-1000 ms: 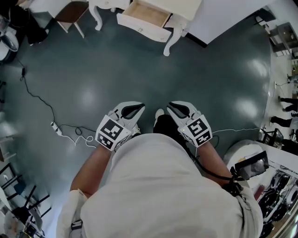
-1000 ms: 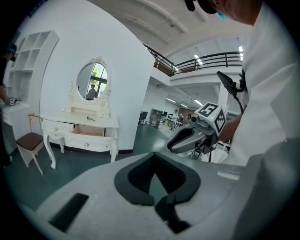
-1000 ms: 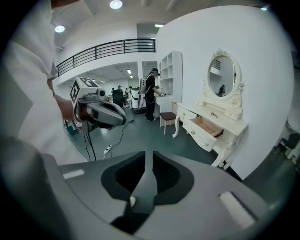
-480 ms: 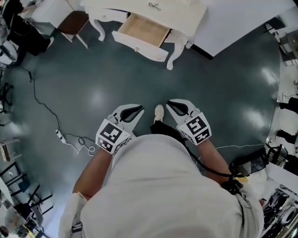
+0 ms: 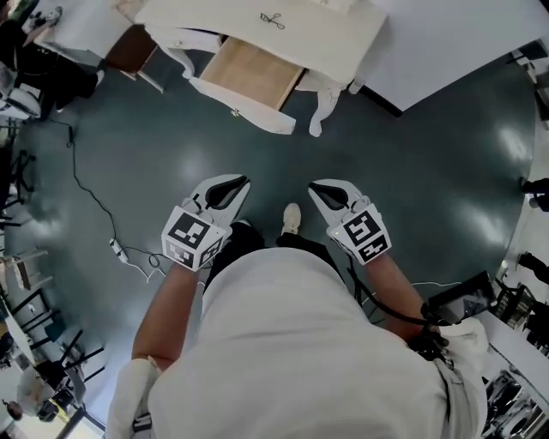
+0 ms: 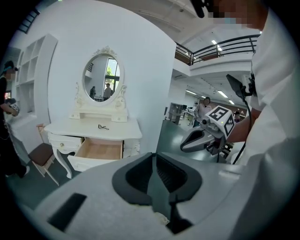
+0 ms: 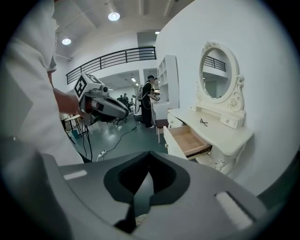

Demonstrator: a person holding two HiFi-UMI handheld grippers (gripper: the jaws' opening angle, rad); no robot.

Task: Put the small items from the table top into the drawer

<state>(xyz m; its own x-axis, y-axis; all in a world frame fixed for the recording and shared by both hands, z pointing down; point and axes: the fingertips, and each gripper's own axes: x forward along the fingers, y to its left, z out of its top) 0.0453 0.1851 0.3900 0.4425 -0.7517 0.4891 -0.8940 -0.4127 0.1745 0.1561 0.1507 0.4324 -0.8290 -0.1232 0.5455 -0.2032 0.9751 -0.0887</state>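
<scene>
A white dressing table [image 5: 330,39] stands ahead at the top of the head view, its wooden drawer [image 5: 250,73] pulled open and empty as far as I can see. One small dark item [image 5: 273,19] lies on the table top; it also shows as a small dark item [image 6: 103,126] in the left gripper view and as a small dark item [image 7: 204,122] in the right one. My left gripper [image 5: 240,182] and right gripper [image 5: 316,187] hang over the floor, well short of the table. Both sets of jaws are together with nothing between them.
A brown stool [image 5: 129,50] stands left of the table. A cable with a power strip [image 5: 116,249] lies on the dark floor at my left. The table carries an oval mirror [image 6: 101,78]. A person [image 7: 149,101] stands beyond the table by white shelves.
The dressing table has come nearer and more of its top shows. My left gripper has shifted left and slightly forward. The right gripper has hardly moved.
</scene>
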